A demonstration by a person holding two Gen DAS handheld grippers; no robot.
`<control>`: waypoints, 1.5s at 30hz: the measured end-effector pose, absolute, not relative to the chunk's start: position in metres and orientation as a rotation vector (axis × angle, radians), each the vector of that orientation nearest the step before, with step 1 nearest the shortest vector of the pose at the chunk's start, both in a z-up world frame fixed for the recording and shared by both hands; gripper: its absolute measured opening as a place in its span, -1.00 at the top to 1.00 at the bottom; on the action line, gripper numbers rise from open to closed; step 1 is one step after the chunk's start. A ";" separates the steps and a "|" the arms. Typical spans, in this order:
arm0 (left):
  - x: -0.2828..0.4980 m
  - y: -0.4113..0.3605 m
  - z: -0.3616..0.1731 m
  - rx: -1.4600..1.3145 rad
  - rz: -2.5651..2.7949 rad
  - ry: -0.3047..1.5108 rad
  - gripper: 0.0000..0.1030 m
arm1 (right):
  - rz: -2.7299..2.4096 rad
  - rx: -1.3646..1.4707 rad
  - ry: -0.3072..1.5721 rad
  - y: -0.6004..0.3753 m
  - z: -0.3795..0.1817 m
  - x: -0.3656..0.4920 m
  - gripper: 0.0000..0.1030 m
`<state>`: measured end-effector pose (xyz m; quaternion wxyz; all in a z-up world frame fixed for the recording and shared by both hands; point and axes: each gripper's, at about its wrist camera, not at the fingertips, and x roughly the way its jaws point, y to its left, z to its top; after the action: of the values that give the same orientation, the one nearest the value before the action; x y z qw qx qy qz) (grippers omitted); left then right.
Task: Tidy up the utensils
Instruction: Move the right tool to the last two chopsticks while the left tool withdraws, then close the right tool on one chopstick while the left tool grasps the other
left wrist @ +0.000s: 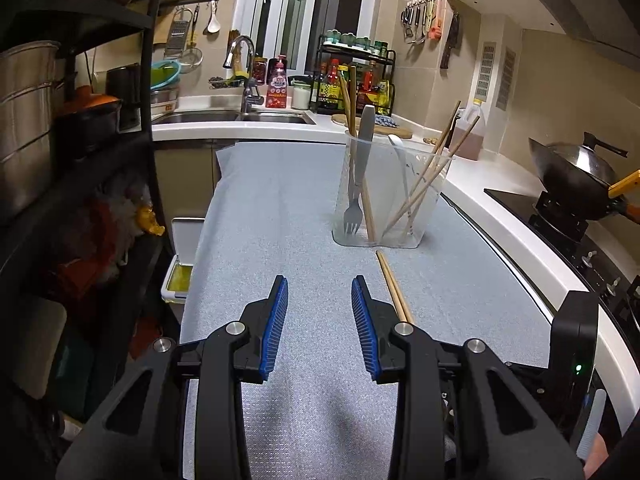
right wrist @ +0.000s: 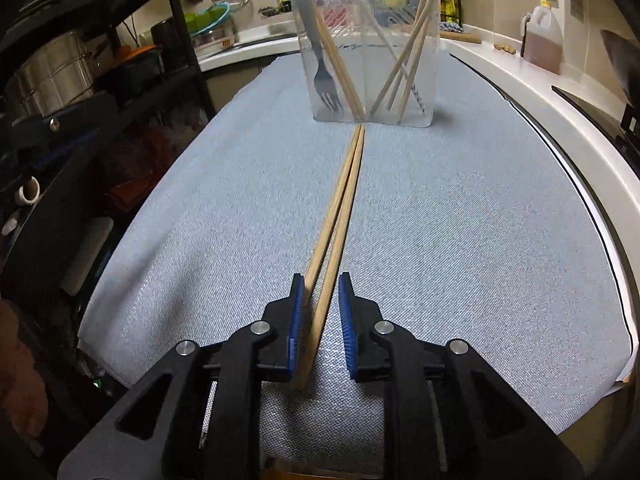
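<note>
A clear plastic holder (left wrist: 390, 196) (right wrist: 370, 52) stands on the blue-grey mat (left wrist: 280, 220) (right wrist: 460, 220). It holds a grey fork (left wrist: 358, 176) (right wrist: 320, 60), a white spoon (right wrist: 362, 8) and several wooden chopsticks. A pair of wooden chopsticks (right wrist: 340, 208) (left wrist: 394, 288) lies flat on the mat, tips near the holder. My right gripper (right wrist: 320, 300) is open with its jaws on either side of the pair's near end; the left pad (right wrist: 295, 320) touches one stick. My left gripper (left wrist: 320, 300) is open and empty, just left of the pair.
A sink (left wrist: 232, 117) and faucet (left wrist: 244, 76) are at the back left. A black shelf rack (left wrist: 80, 140) with pots stands on the left. A wok (left wrist: 576, 172) sits on the stove on the right, and an oil jug (left wrist: 470, 132) (right wrist: 542, 40) on the white counter.
</note>
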<state>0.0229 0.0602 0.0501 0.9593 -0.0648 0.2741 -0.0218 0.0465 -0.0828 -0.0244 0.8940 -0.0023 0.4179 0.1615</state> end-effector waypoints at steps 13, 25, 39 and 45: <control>0.029 0.036 0.022 -0.157 -0.118 0.648 0.35 | 0.314 -0.043 0.868 -0.104 -0.029 0.036 0.87; 0.026 -0.040 -0.018 -0.095 -0.185 0.703 0.05 | 0.231 -0.019 0.823 -0.161 -0.032 0.015 0.85; 0.034 -0.051 -0.033 -0.001 -0.111 0.770 0.11 | 0.240 -0.022 0.802 -0.165 -0.036 0.017 0.84; 0.033 -0.045 -0.031 -0.005 -0.087 0.783 0.55 | 0.239 -0.020 0.812 -0.166 -0.035 0.017 0.87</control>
<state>0.0328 -0.0446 -0.0313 0.9235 -0.0025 0.3812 -0.0424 0.0174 -0.1661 -0.0353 0.9117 -0.0098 0.3940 0.1160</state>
